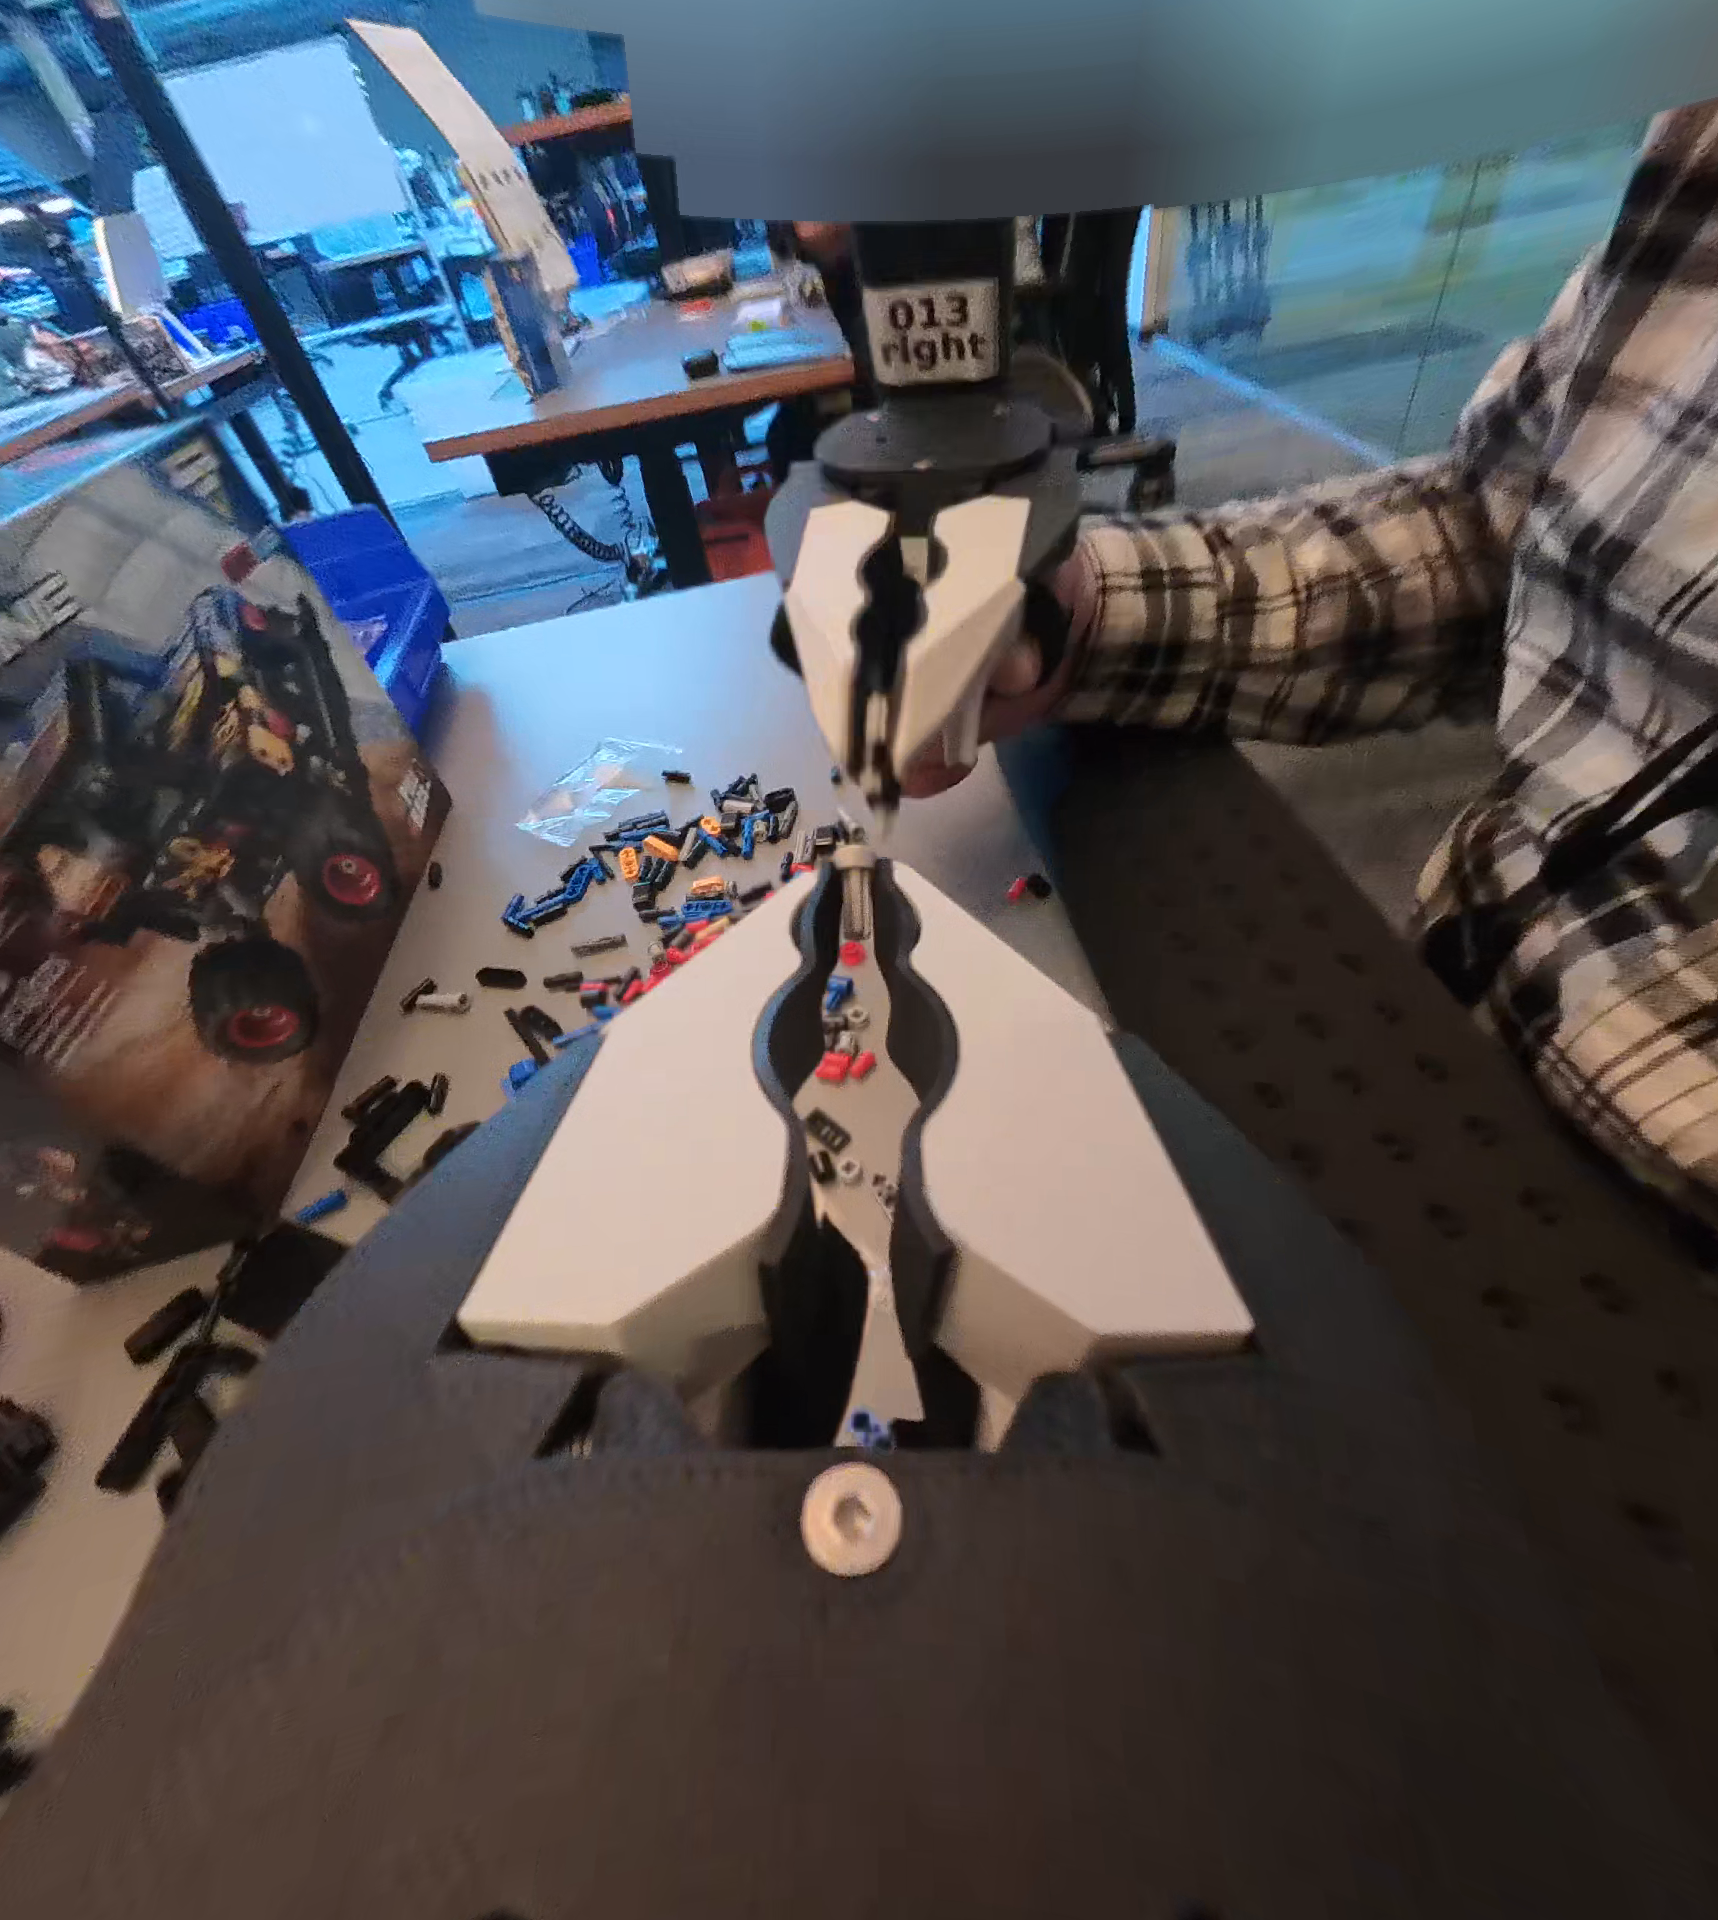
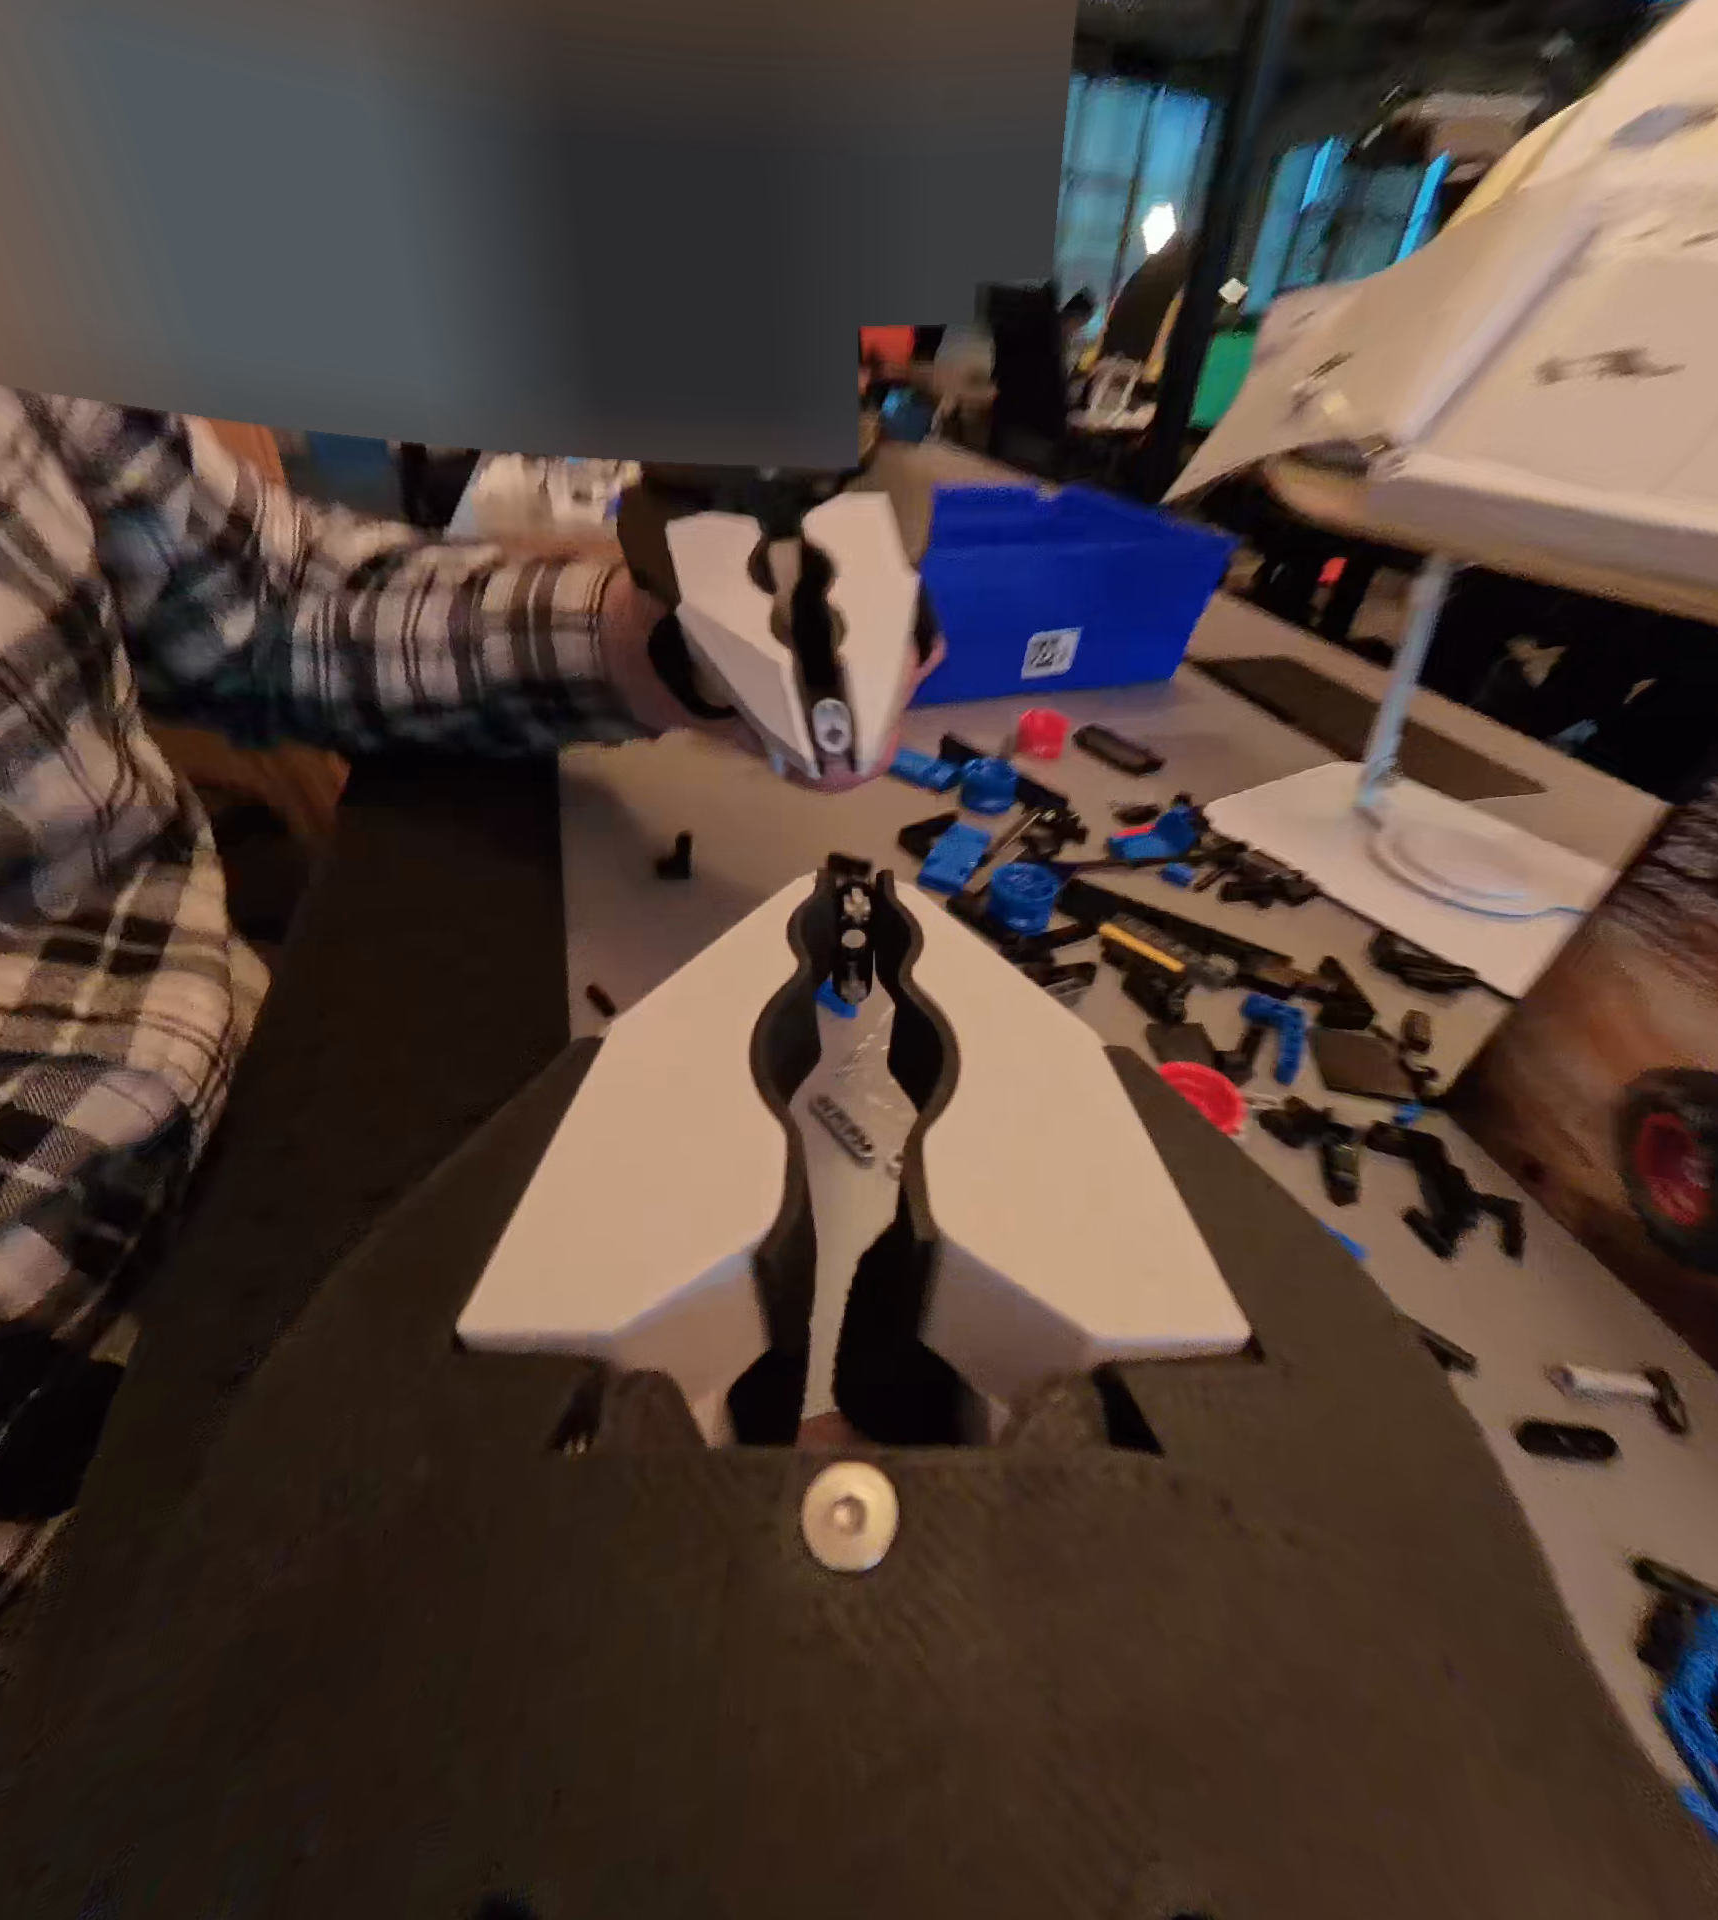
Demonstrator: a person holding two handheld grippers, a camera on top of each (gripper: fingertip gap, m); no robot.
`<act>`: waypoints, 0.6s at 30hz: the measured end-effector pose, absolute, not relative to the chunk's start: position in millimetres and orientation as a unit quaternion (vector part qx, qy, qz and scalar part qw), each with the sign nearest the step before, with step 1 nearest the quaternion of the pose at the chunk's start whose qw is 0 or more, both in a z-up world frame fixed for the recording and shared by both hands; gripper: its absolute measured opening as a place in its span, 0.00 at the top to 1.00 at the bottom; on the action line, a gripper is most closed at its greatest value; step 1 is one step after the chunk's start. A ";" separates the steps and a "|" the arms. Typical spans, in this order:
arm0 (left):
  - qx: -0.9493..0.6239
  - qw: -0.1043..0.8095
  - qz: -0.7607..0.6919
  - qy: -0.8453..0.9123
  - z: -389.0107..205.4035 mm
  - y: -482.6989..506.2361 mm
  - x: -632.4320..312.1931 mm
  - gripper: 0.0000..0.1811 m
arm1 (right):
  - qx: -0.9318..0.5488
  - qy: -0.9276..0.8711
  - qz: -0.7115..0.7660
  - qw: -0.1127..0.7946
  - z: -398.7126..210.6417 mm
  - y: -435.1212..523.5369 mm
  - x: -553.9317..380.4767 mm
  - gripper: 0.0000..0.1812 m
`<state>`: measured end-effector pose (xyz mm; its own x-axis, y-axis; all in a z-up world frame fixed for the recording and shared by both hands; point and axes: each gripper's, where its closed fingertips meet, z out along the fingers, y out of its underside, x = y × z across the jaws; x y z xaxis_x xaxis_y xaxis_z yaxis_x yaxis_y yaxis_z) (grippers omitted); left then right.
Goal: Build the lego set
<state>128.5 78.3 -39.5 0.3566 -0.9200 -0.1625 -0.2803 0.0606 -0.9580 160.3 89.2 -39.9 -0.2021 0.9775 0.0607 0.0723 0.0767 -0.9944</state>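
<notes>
In the left wrist view my left gripper [image 1: 853, 871] is shut on a small grey lego piece [image 1: 856, 891] held above the table. My right gripper [image 1: 881, 805] faces it from across, tips nearly touching the grey piece, and is shut on a thin black lego piece [image 1: 876, 769]. In the right wrist view my right gripper [image 2: 853, 881] holds the black piece [image 2: 851, 940] between its tips, and my left gripper [image 2: 827, 764] faces it a short way off with the grey piece [image 2: 831, 724]. Loose black, blue, red and orange lego pieces [image 1: 668, 862] lie on the table below.
The lego set's box [image 1: 138, 831] lies at the left. A blue bin [image 2: 1052, 592] stands behind it. An instruction booklet [image 2: 1561, 312] sits on a white stand [image 2: 1406, 862]. Larger black and blue parts [image 2: 1198, 956] and a red wheel hub [image 2: 1203, 1091] are scattered there. A black mat [image 1: 1250, 987] covers the near side. Spacing between my two grippers at the tips: around 4 centimeters.
</notes>
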 end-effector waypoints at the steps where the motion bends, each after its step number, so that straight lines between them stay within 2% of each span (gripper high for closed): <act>1: -0.618 0.535 -0.281 0.504 -44.6 77.5 139.1 0.97 | -0.445 -0.599 0.504 0.436 -44.1 81.7 153.4 0.97; 6: -0.650 0.481 -0.327 0.489 -67.9 74.0 142.2 0.97 | -0.458 -0.549 0.566 0.412 -34.4 88.5 158.5 0.97; 11: -0.670 0.424 -0.196 0.577 -124.0 73.1 152.2 0.97 | -0.471 -0.545 0.580 0.380 -43.1 88.8 164.2 0.97; 15: -0.680 0.375 -0.164 0.608 -157.4 66.3 155.3 0.97 | -0.475 -0.533 0.606 0.351 -45.7 85.2 163.1 0.97; 18: -0.691 0.363 -0.169 0.602 -163.5 66.6 154.3 0.86 | -0.478 -0.521 0.622 0.337 -45.5 86.1 162.5 0.97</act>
<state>154.3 66.6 -163.5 0.2190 -0.9542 -0.2039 -0.7088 -0.0120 -0.7053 162.5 86.1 -45.5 -0.3163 0.9170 -0.2431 0.0791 -0.2299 -0.9700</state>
